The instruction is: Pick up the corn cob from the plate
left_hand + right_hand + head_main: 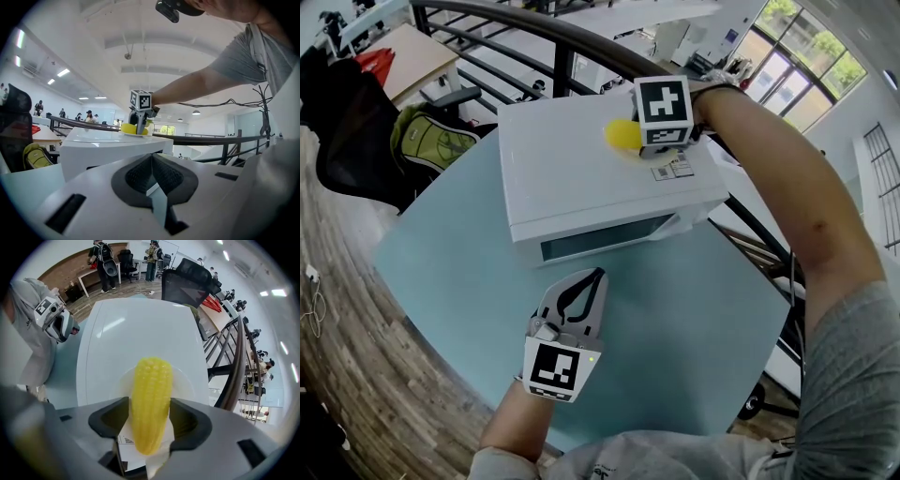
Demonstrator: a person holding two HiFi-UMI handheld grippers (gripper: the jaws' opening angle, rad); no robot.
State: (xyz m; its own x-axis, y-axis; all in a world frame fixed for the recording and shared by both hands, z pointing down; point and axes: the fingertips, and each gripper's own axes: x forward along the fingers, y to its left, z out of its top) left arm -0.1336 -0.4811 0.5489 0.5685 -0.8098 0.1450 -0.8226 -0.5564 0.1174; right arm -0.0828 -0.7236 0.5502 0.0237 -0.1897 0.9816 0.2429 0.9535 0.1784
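Note:
A yellow corn cob (151, 399) lies on a small white plate (186, 380) on top of a white box (572, 178). My right gripper (150, 411) points steeply down over it, jaws wide, one on each side of the cob, close beside it without squeezing it. In the head view the corn cob (622, 136) shows just left of the right gripper (654, 150), under its marker cube. My left gripper (596, 277) is shut and empty, low over the light blue table (675, 319) in front of the box. From the left gripper view the corn cob (127, 128) and right gripper (140, 123) appear atop the box.
The box has a dark window in its front (600, 242) and a label (672, 170) on its top near the plate. A dark railing (581, 42) curves behind the table. An office chair with a green backpack (431, 141) stands at the left.

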